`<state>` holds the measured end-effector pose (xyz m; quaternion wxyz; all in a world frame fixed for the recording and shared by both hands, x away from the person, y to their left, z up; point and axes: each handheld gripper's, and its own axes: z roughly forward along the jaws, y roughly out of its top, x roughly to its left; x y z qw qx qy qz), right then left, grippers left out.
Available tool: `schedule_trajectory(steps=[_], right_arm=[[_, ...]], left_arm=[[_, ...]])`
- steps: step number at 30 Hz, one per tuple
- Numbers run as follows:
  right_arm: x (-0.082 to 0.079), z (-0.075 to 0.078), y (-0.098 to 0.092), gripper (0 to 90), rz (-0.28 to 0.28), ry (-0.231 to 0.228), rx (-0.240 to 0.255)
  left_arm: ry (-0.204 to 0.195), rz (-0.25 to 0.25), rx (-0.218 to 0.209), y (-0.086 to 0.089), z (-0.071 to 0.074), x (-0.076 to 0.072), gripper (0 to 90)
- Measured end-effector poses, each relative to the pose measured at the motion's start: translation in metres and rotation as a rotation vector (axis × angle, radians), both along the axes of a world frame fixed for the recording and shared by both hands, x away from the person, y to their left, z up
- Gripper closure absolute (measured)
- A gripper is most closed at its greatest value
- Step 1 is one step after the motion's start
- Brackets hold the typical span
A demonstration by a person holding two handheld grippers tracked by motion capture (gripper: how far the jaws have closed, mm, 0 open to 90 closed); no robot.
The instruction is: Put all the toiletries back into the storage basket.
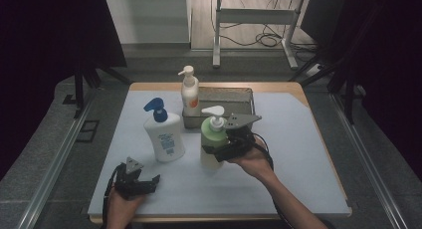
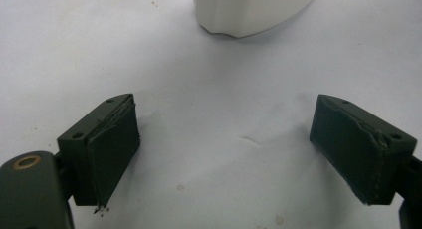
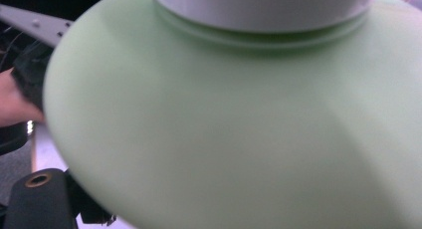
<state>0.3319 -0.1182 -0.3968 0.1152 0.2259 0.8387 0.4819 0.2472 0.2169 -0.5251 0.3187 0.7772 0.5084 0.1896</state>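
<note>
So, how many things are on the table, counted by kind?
Pump bottles: 3, the green bottle, the blue-pump bottle and the orange-label bottle
Metal tray: 1
Total: 4

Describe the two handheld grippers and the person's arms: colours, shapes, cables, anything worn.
Both the left gripper and the right gripper are black, each topped by a grey three-cornered plate and trailing a black cable. The left gripper's two blocky jaws carry flat dark pads, frayed at the edges, with a brass-coloured fitting behind. Both forearms are bare, no sleeves.
</note>
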Motion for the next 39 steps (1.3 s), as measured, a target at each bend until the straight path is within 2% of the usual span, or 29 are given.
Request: schedule_trajectory(steps=[16,28,39], right_arm=[[0.027,0.028,0.004,12.2,-0.066,-0.034,0.023],[0.048,0.038,0.003,12.2,-0.124,-0.043,0.03],[0.069,0.048,0.005,12.2,-0.19,-0.052,0.01]], left_arm=[[0.0,-0.001,0.0,0.0,0.0,0.0,12.0],[0.0,0.0,0.0,0.0,0.0,0.0,12.0],[0.0,-0.001,0.0,0.0,0.0,0.0,12.0]])
